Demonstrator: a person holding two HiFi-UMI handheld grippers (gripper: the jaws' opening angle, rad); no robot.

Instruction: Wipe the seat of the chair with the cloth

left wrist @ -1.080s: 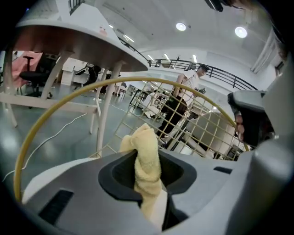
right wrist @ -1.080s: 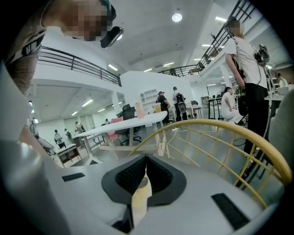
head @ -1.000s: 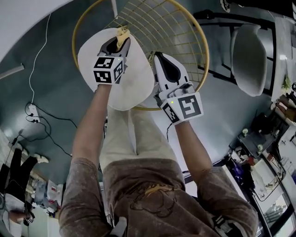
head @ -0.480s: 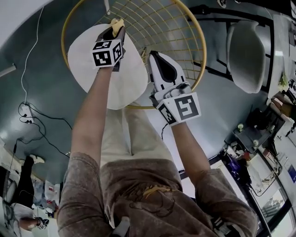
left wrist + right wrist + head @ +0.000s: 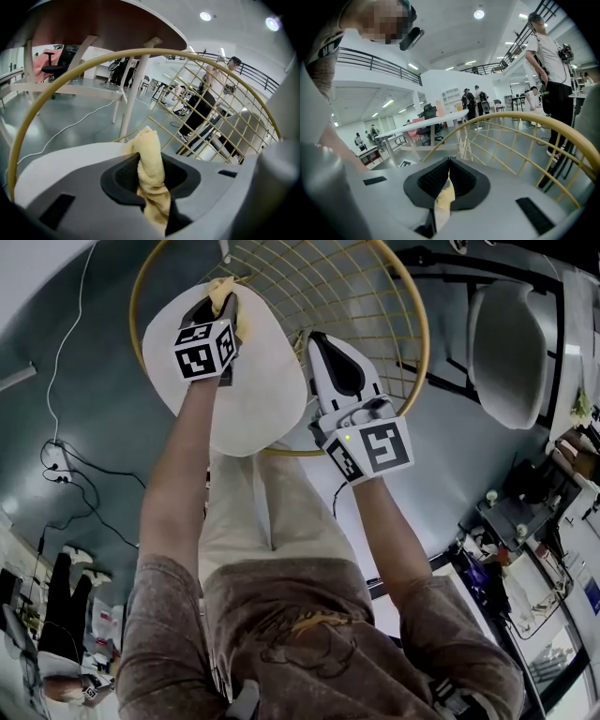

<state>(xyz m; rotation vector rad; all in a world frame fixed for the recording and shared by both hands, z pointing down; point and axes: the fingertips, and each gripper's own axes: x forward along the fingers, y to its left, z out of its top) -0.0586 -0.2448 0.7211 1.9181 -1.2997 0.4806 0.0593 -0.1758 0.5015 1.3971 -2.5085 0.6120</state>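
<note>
Cloth (image 5: 150, 159) clamped tight in L tool (image 5: 218, 304) at far edge of white seat (image 5: 262, 390), by wire backrest (image 5: 347, 287), so rest of seat lies back twd person; R tool (image 5: 317, 337) jaws together, at seat's R edge.

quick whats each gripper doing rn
left gripper: shut on the cloth
right gripper: shut, with a pale yellow bit in the gap, cannot tell what
</note>
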